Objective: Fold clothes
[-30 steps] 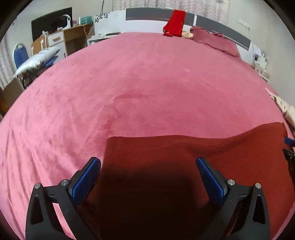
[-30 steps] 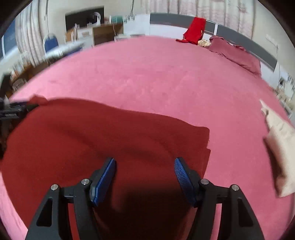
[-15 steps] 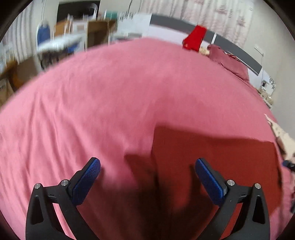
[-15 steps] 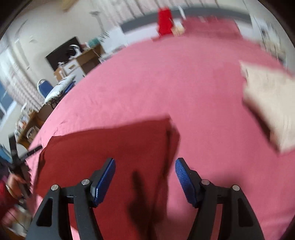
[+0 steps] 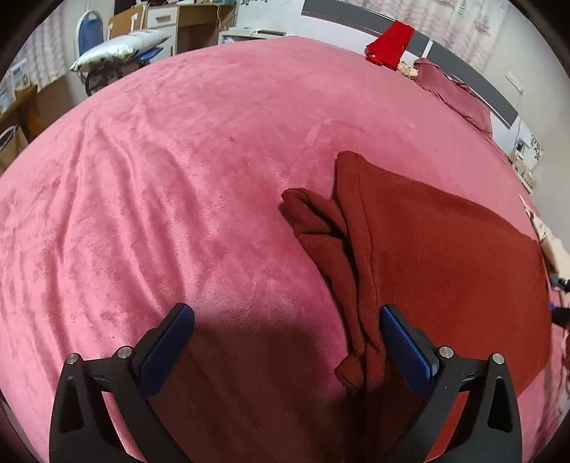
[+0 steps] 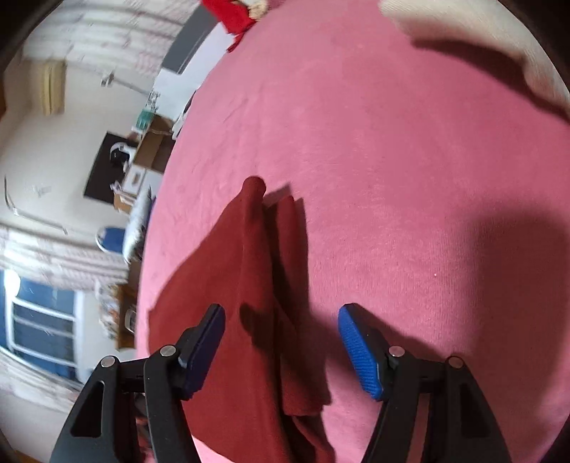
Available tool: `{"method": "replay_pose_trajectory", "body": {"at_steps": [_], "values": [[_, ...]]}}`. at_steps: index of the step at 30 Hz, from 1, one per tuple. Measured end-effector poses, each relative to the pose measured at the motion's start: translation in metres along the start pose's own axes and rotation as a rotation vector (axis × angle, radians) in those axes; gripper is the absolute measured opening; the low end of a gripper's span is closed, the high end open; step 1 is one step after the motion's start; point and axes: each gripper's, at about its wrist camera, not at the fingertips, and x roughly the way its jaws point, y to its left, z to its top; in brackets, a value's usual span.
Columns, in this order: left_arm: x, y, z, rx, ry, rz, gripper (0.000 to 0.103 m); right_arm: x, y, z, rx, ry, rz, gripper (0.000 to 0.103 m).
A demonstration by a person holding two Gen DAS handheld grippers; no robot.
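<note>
A dark red garment [image 5: 445, 256] lies flat on the pink bedspread [image 5: 178, 178], with a bunched sleeve [image 5: 320, 228] sticking out along its left side. My left gripper [image 5: 285, 349] hangs open over that left edge; its right pad is beside the folded seam and nothing is between the pads. In the right wrist view the same garment [image 6: 231, 302] runs under my right gripper [image 6: 281, 342]. Its jaws are closing, with the garment's right edge and sleeve [image 6: 288, 256] below the gap, and the pads are not pressing on it.
A cream cloth [image 6: 498, 39] lies on the bed to the right. A bright red garment [image 5: 390, 42] hangs on the headboard beside a pink pillow [image 5: 459, 99]. A desk, a blue chair [image 5: 87, 32] and a silver cushion stand past the bed's left edge.
Both grippers have shifted outward to the garment's side edges. The right view has rolled strongly, so the room now tilts. The sleeves now show at the garment's sides.
</note>
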Motion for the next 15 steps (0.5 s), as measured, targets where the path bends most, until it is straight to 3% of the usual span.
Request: {"method": "replay_pose_trajectory", "body": {"at_steps": [3, 6, 11, 15], "values": [[0.000, -0.003, -0.002, 0.003, -0.008, -0.004, 0.103, 0.014, 0.008, -0.003, -0.063, 0.077, 0.017, 0.029], [-0.004, -0.004, -0.006, -0.002, -0.023, -0.015, 0.103, 0.032, 0.015, -0.008, -0.094, 0.115, 0.009, 0.027], [-0.007, 0.001, -0.014, -0.009, -0.049, -0.029, 0.103, 0.045, 0.012, -0.007, -0.024, 0.107, 0.047, 0.026], [-0.008, 0.006, -0.018, -0.012, -0.061, -0.038, 0.103, 0.030, 0.011, 0.000, -0.024, 0.070, 0.046, 0.029]]}}
